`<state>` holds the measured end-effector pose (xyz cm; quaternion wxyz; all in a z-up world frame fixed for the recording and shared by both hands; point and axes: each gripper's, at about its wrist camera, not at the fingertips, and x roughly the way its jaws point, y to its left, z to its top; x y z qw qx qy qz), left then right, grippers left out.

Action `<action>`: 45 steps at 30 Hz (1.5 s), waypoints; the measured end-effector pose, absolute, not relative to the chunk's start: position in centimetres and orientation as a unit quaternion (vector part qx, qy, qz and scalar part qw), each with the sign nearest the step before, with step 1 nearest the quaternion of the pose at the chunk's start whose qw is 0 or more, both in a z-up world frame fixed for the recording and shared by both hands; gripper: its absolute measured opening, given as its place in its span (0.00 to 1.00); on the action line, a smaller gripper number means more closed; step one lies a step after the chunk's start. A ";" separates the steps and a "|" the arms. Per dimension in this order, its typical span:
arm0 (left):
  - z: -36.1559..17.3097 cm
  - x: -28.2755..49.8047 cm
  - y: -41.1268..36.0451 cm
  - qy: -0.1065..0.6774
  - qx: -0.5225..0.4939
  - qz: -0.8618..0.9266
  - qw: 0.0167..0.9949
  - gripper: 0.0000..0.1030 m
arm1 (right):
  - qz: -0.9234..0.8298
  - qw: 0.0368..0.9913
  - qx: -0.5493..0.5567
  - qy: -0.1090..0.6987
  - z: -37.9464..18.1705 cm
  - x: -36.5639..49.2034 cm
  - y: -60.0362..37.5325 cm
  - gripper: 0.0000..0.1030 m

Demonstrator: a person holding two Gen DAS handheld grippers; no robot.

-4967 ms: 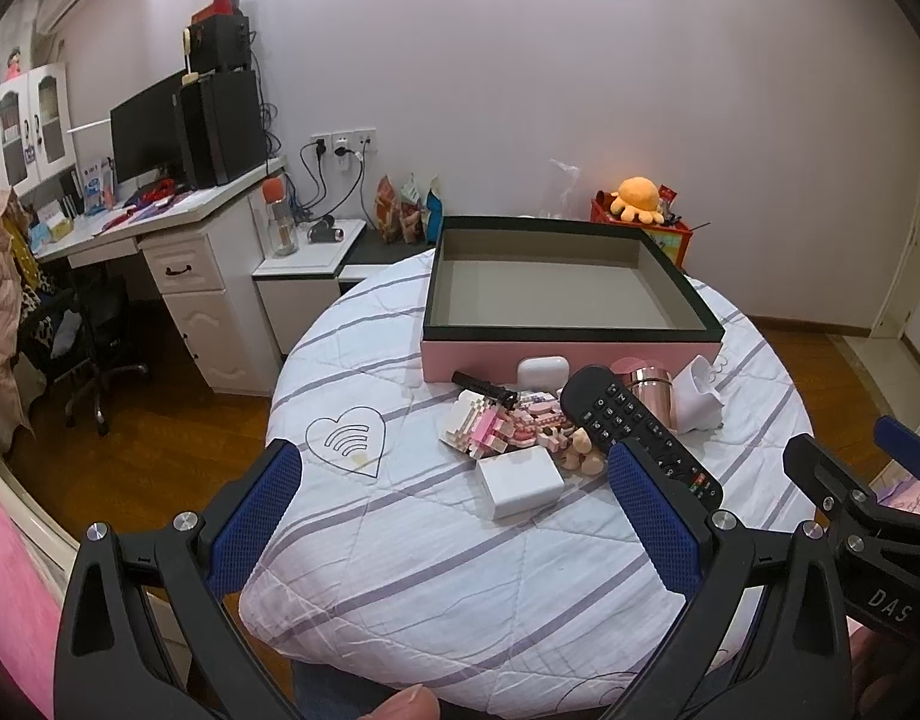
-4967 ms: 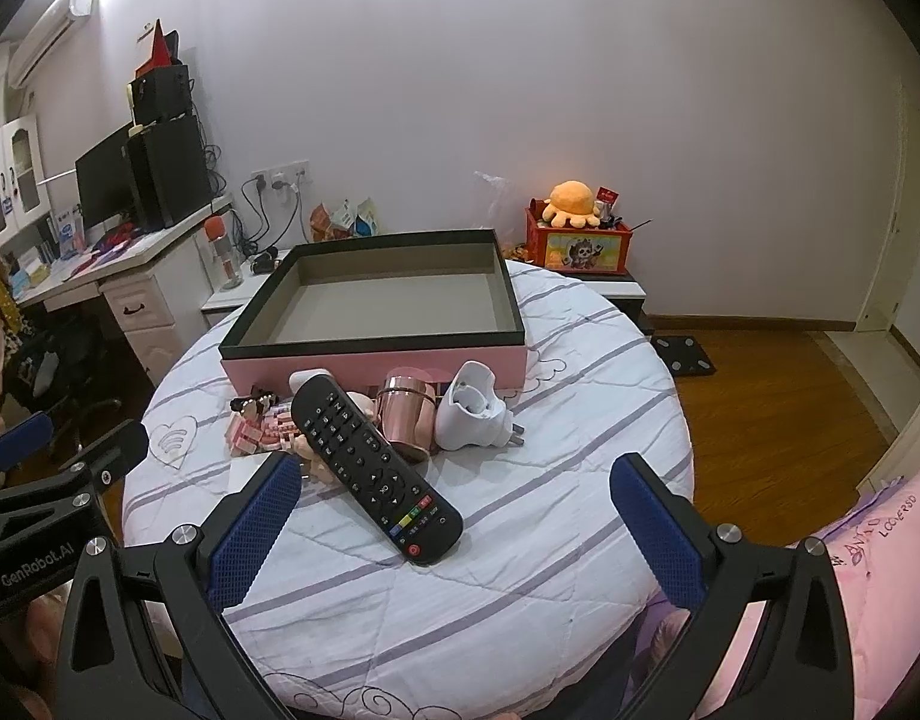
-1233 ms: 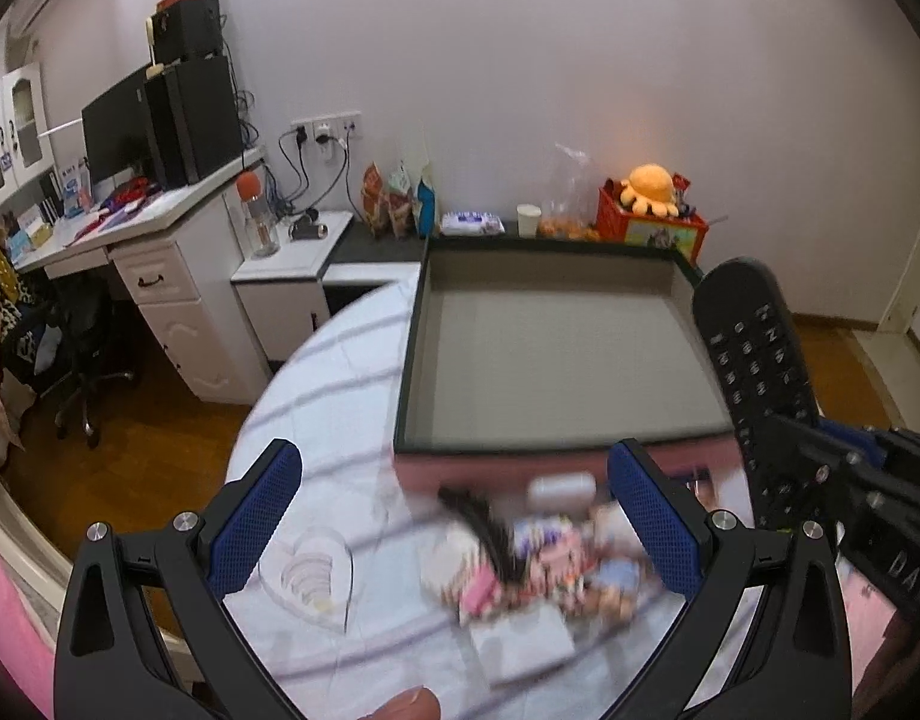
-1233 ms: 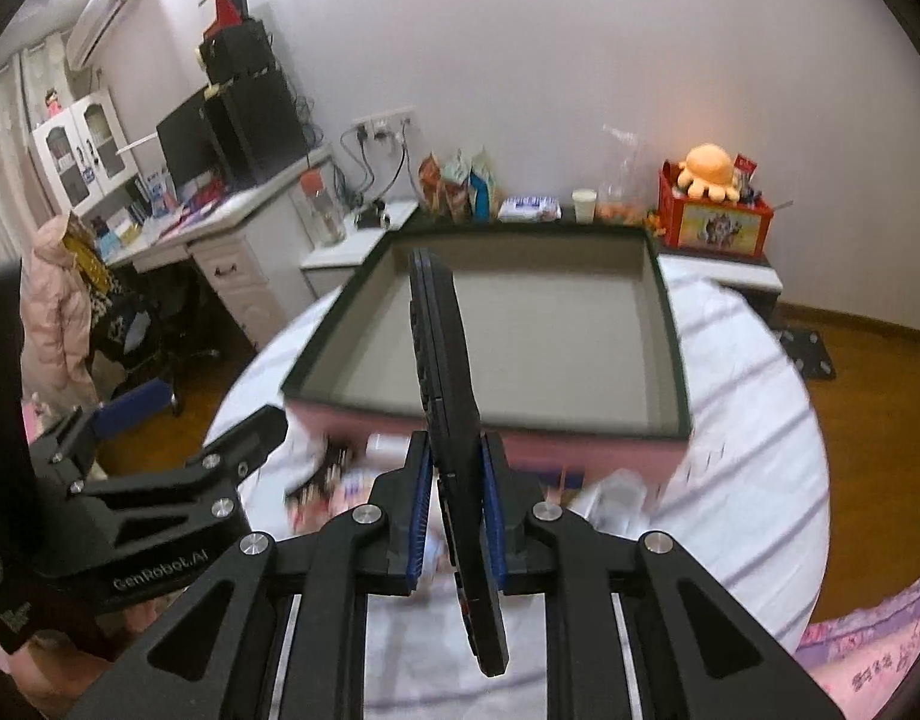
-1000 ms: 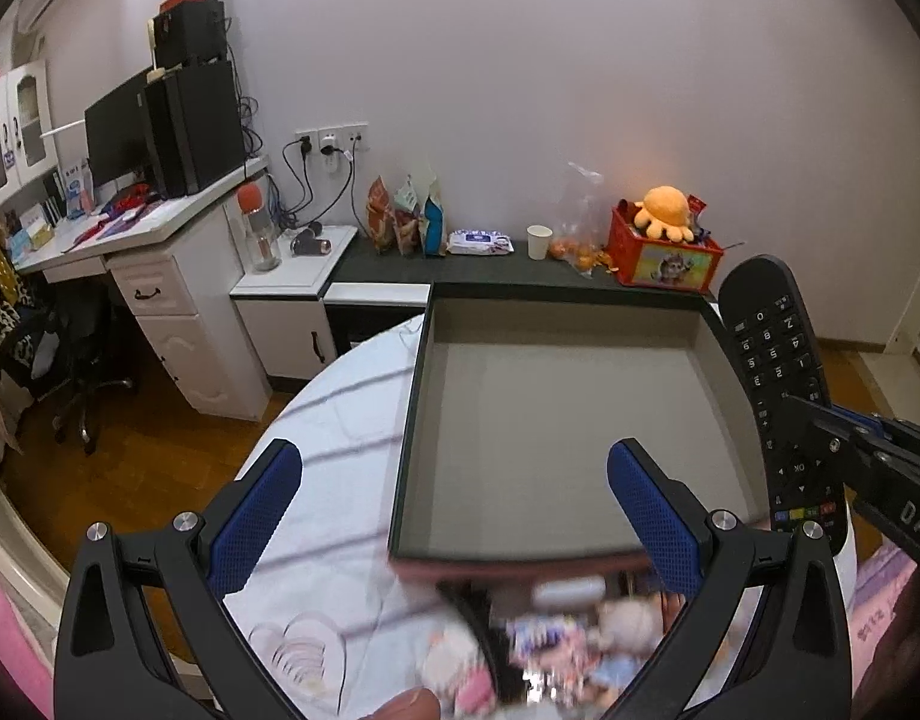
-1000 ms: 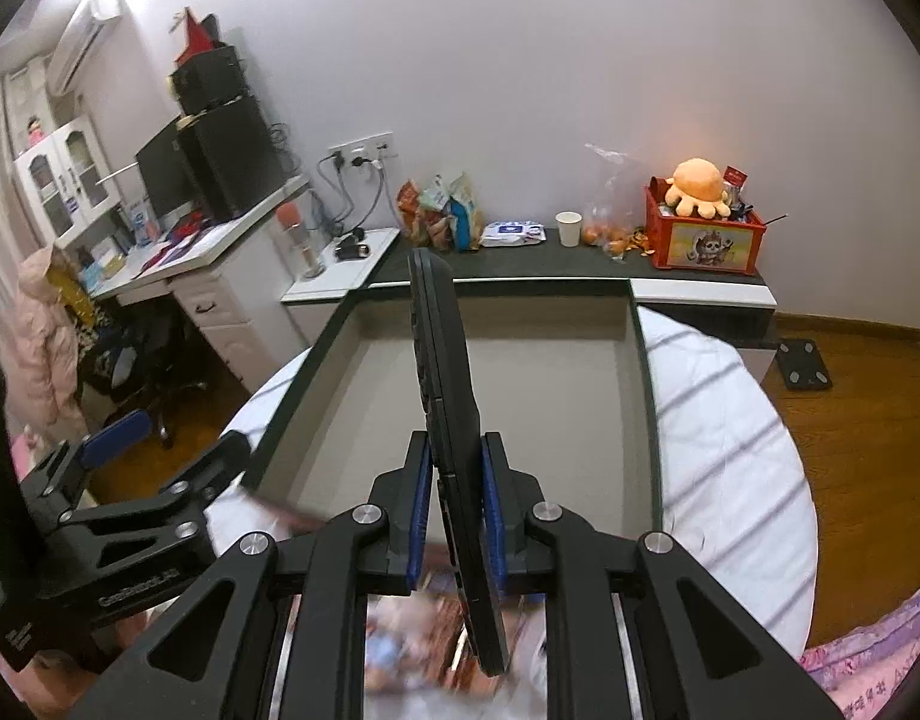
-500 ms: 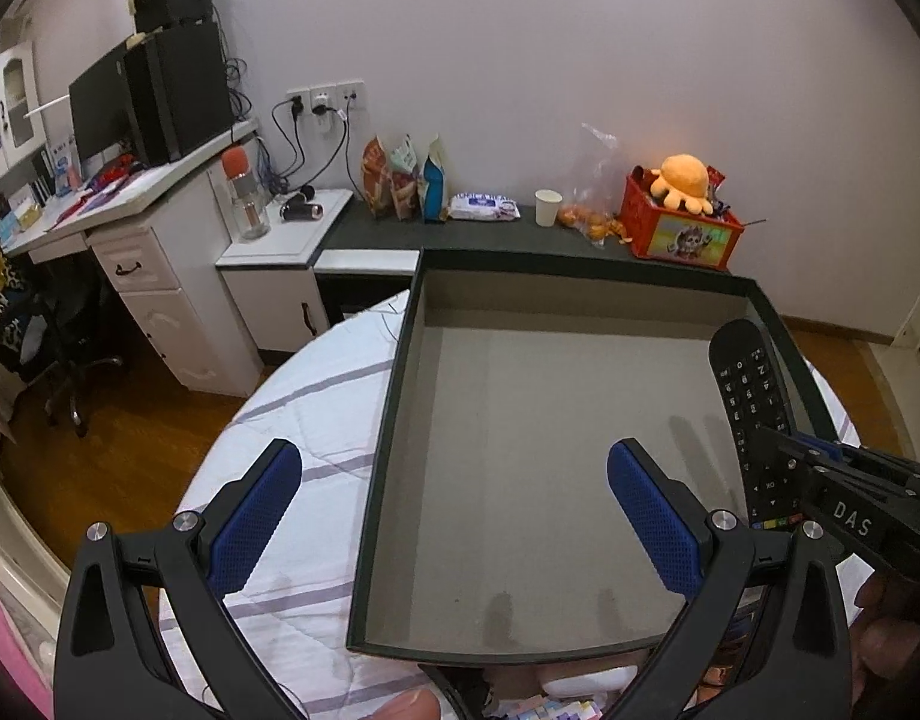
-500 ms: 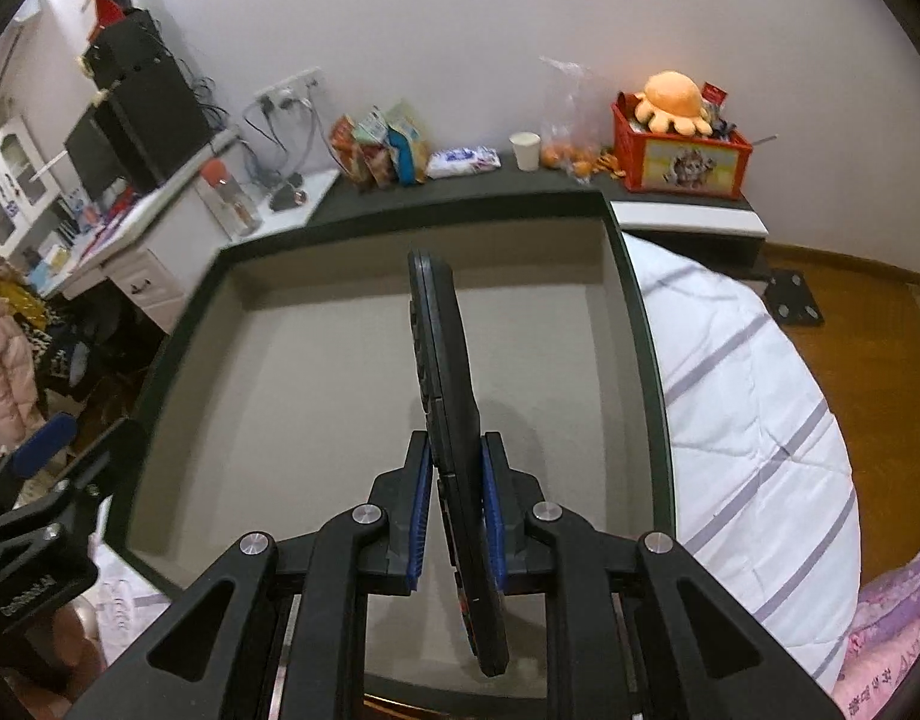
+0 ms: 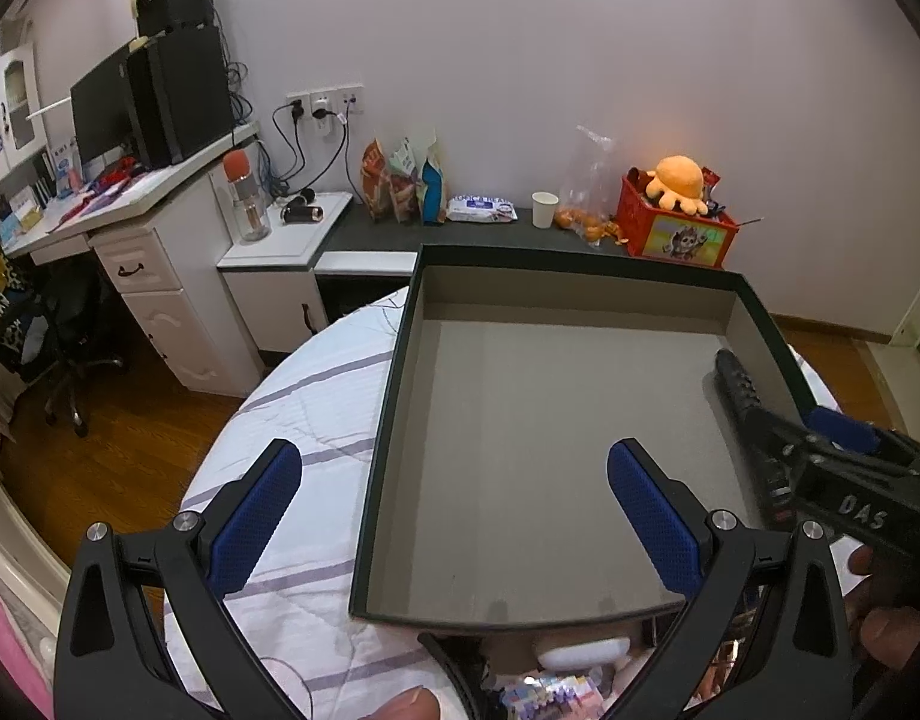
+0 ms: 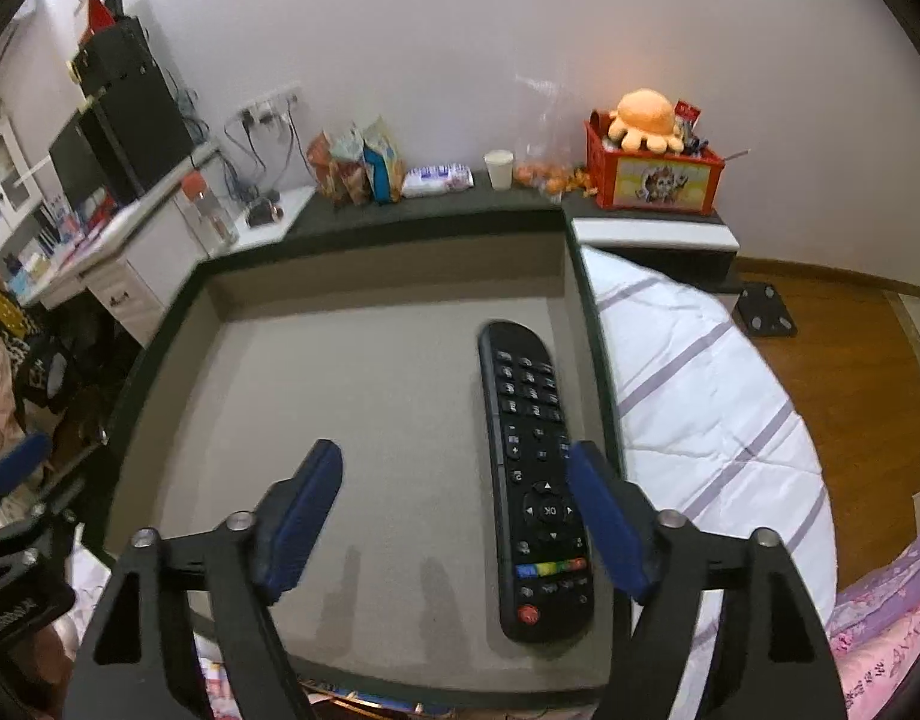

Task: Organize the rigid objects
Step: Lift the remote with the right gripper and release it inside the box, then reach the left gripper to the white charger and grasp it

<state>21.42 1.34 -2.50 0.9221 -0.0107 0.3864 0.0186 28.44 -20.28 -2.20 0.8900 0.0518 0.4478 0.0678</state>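
A long black remote [image 10: 535,480] with rows of small buttons lies flat, face up, between the right gripper's [image 10: 454,510] spread blue ribbed fingers [image 10: 604,516], close by the right one; whether they touch is unclear. It rests on the grey floor of a dark-rimmed box [image 10: 598,360]. The left gripper [image 9: 454,516] hangs wide apart, holding nothing, over the box's near left edge. Beyond lies the striped quilted bench [image 9: 316,390].

Left gripper [image 9: 454,504] fingers spread over box [image 9: 394,372], remote [image 9: 737,383] inside
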 end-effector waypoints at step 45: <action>-5.3 4.2 1.3 0.416 0.002 0.011 0.909 1.00 | 0.083 0.908 0.092 0.401 0.9 9.7 -21.9 1.00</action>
